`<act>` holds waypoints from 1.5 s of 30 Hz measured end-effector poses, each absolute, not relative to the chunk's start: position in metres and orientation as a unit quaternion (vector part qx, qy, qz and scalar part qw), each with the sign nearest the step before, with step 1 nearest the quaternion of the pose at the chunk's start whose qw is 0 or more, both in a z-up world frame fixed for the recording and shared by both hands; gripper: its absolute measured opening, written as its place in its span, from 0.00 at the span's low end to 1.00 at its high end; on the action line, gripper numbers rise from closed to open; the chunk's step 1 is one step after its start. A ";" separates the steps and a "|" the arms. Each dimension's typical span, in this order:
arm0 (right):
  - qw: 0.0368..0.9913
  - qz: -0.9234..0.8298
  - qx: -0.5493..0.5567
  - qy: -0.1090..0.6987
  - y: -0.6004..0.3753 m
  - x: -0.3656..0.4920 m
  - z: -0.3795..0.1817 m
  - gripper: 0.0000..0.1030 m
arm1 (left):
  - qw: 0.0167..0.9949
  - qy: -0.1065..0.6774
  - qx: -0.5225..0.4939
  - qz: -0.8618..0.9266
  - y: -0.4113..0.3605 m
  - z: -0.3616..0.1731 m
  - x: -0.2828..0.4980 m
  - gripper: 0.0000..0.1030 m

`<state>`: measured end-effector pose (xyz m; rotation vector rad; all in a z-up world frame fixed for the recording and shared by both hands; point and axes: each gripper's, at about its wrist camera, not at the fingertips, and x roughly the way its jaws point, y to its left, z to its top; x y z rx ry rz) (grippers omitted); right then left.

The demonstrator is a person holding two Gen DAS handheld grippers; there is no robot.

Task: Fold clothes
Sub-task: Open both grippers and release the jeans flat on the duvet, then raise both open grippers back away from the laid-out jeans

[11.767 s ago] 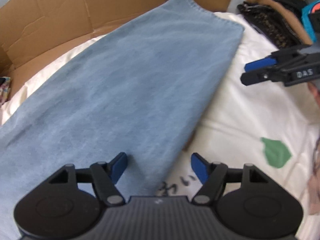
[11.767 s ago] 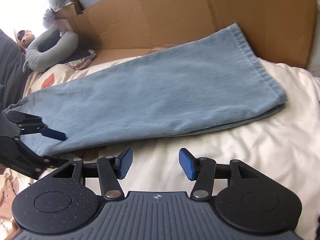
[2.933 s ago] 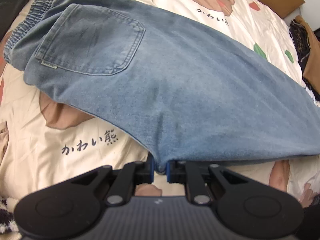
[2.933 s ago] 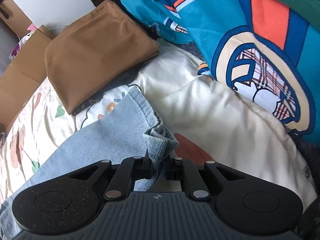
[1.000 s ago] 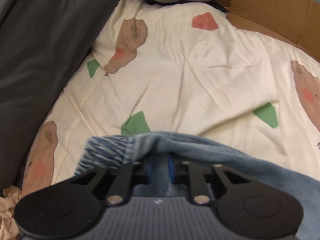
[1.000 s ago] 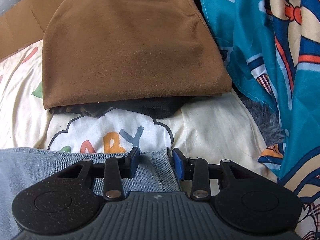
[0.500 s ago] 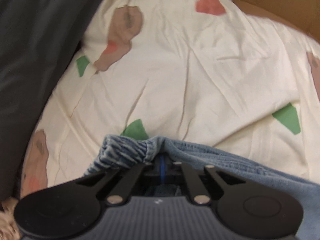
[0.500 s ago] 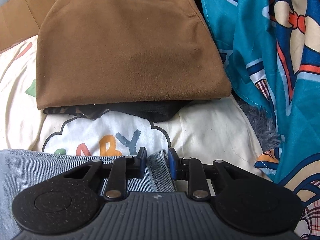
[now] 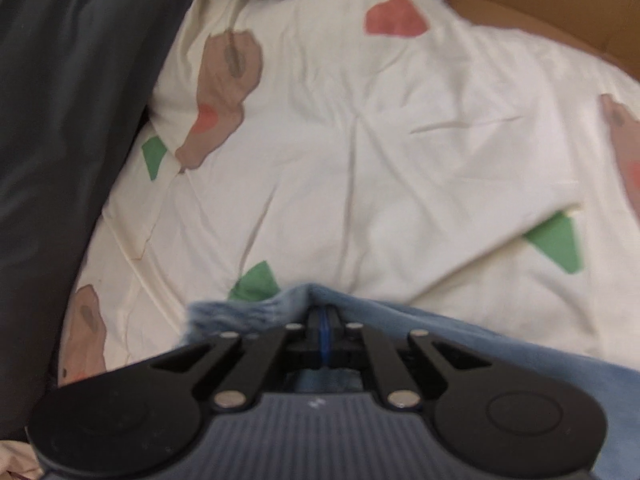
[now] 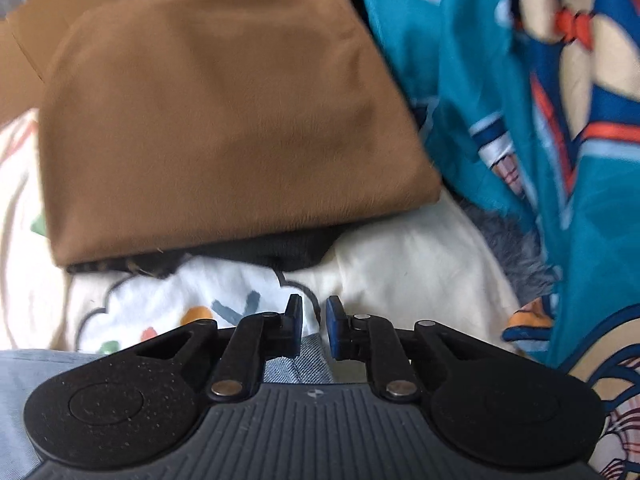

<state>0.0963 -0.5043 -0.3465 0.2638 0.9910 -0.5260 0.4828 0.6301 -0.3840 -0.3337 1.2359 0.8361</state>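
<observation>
Left claw: pads nearly together, jaws just starting to part, with a bunched edge of the jeans humped up right at the tips. Whether the pads pinch any denim I cannot tell; the picture is blurred there. The denim crosses under the claw, gathered and ribbed just left of the tips, then spreads flat away to the right and off the frame edge. So its long axis runs sideways across the claw, not along it.

Ahead of this claw: a cream bedsheet, creased, printed with brown bears and green and red patches. Far left of the claw, a dark grey cover rises beside the sheet. Ahead and right, a strip of brown cardboard borders the sheet.

Right claw: jaws closing, a narrow gap left between the blue pads. A seamed denim edge sits low between the fingers near their roots; the pads do not press on it. Denim stretches away left under the claw body, again sideways.

Ahead of this claw: a folded brown garment lying on a dark garment, both on the cream sheet, well ahead of the tips. Right of the claw, a teal blanket with blue and orange print, grey fuzzy fabric at its foot.
</observation>
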 end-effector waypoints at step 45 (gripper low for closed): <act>0.869 -0.112 0.041 0.480 -0.357 0.105 -0.363 0.40 | 0.851 0.494 -0.135 0.121 0.378 -0.408 0.586 0.72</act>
